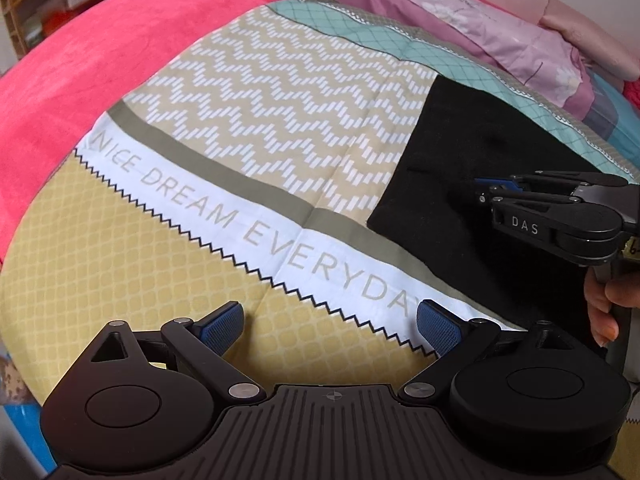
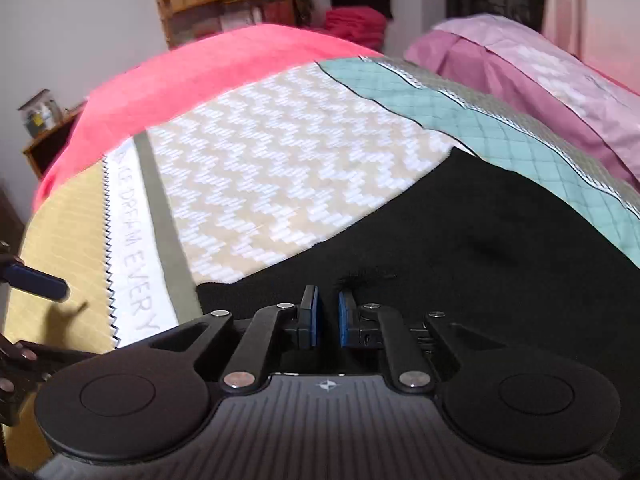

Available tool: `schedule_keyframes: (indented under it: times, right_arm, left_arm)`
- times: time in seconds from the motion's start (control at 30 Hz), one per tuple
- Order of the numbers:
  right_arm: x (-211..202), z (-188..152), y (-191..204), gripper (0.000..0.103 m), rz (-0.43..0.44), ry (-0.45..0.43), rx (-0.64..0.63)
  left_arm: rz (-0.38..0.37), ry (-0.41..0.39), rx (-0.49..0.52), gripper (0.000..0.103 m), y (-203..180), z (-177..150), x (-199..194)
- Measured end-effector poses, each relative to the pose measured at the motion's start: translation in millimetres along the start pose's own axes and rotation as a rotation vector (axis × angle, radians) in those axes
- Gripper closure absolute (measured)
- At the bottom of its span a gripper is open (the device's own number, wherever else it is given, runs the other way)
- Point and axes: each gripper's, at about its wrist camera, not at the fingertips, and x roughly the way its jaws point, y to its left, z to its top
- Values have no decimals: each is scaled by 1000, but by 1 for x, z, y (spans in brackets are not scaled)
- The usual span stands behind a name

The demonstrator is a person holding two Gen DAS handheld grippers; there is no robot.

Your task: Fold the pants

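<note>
The black fabric pants (image 1: 460,168) are laid flat on the patterned quilt (image 1: 256,120). Above them, the right gripper (image 2: 327,312) is nearly closed, empty. Beside the pants, the left gripper (image 1: 328,320) is spread wide, empty, ready for folding.

Patterned bedsheet (image 1: 248,128) lies bare beside black pants (image 1: 460,184); pink bedding (image 1: 500,40) borders beyond.

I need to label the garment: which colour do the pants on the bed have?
The pants are plain black; the left wrist view shows them best.
</note>
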Motion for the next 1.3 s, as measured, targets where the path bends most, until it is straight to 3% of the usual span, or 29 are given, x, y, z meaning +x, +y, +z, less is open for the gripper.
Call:
schedule_keyframes:
  times: [0.07, 0.13, 0.2, 0.3, 0.4, 0.47, 0.5, 0.53, 0.6, 0.63, 0.73, 0.83, 0.9, 0.93, 0.97, 1.03, 1.17, 1.23, 1.3]
  right_arm:
    - [18, -7, 7, 86, -29, 53, -83]
    - [19, -10, 11, 83, -43, 28, -144]
    - [6, -6, 5, 55, -17, 65, -158]
    - [-28, 4, -25, 35, 96, -26, -50]
    - [-31, 35, -56, 36, 18, -103, 7]
    - [-3, 47, -71, 48, -70, -54, 22]
    - [23, 52, -77, 50, -76, 26, 34]
    - [50, 56, -81, 47, -75, 100, 40]
    - [64, 62, -89, 18, -10, 12, 101]
    - [67, 67, -93, 16, 26, 25, 147]
    - [47, 65, -93, 29, -17, 42, 188]
    - [2, 33, -98, 29, -86, 43, 209]
    - [-31, -4, -113, 26, -117, 48, 316]
    - [-34, -21, -120, 26, -108, 101, 346]
    - [-39, -34, -122, 34, -92, 102, 306]
    - [-64, -43, -127, 35, -157, 79, 286]
    - [-150, -78, -173, 22, -244, -147, 543]
    - [-196, -115, -201, 22, -359, -231, 689]
    - [-239, -157, -228, 22, -548, -279, 808]
  left_arm:
    - [1, 14, -11, 0, -1, 0, 6]
    - [8, 31, -18, 0, -6, 2, 12]
    - [-12, 25, -15, 0, -12, 4, 11]
    - [-23, 1, 31, 0, -24, 8, 8]
    - [-22, -15, 64, 0, -35, 12, 10]
    - [-27, -15, 83, 0, -43, 16, 14]
    - [-27, -11, 90, 0, -47, 17, 16]
    - [-32, -5, 97, 0, -51, 17, 19]
    - [-35, 5, 110, 0, -57, 16, 23]
    - [-34, 10, 116, 0, -60, 15, 24]
    - [-48, 16, 128, 0, -64, 17, 22]
    - [-77, -2, 131, 0, -71, 26, 20]
    - [-87, -15, 137, 0, -80, 35, 23]
    - [-90, -12, 145, 0, -87, 41, 28]
    - [-85, -6, 154, 0, -95, 48, 34]
    - [-87, -18, 181, 0, -113, 62, 40]
    - [-109, -26, 239, 0, -157, 94, 59]
    - [-121, -24, 248, 0, -178, 110, 72]
    - [-130, -20, 241, 0, -197, 123, 88]
